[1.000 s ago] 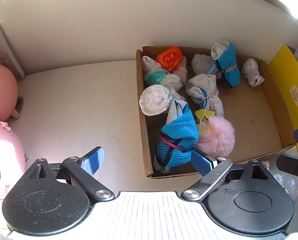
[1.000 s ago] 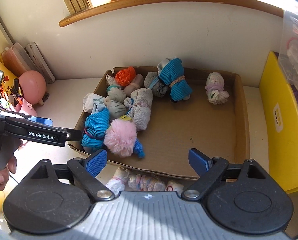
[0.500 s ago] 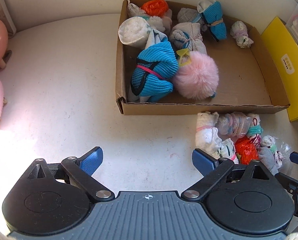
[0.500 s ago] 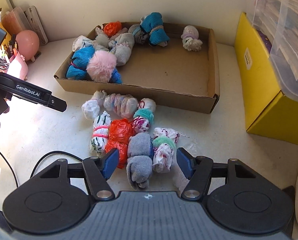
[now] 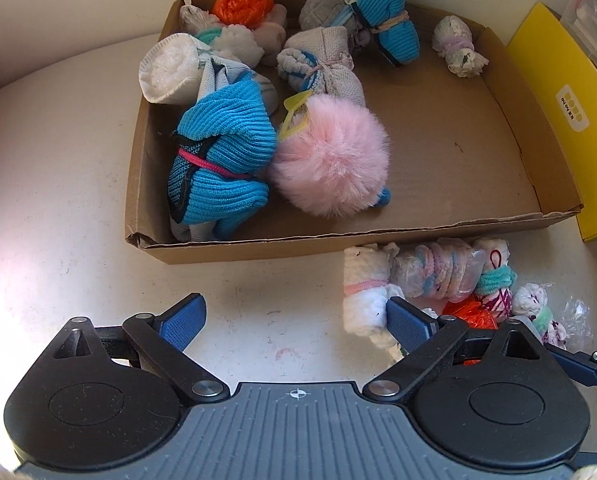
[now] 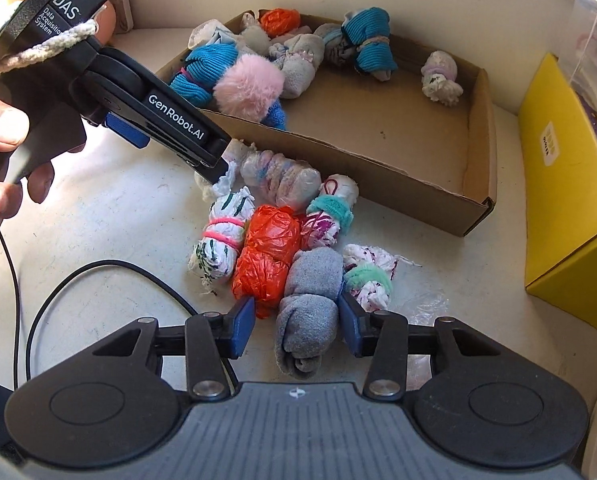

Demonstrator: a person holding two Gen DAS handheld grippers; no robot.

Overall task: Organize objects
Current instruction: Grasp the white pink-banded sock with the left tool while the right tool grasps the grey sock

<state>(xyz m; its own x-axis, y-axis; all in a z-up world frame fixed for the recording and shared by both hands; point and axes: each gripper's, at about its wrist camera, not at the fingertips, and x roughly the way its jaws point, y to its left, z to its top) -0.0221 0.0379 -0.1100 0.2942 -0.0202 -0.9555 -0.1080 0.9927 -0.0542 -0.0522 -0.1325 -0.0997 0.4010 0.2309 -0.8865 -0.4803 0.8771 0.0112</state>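
Up front in the left wrist view, the left gripper (image 5: 294, 320) hangs wide open over bare white table (image 5: 78, 200), holding nothing; its right pad sits just in front of a white sock roll with a pink band (image 5: 364, 292) (touching or only overlapping, I cannot tell). Behind it, the cardboard box (image 5: 458, 132) holds a blue knit bundle (image 5: 222, 152) against its left wall, with a pink pompom (image 5: 330, 160) touching that bundle's right side. More bundles fill the box's far left corner.

Next, the right wrist view: the right gripper (image 6: 296, 324) is closing its jaws around a grey sock roll (image 6: 308, 308) lying between them; the right pad is at its side, the left pad still apart. An orange plastic bundle (image 6: 268, 252) touches the roll's left side. This pile lies on the table just in front of the box's near wall.
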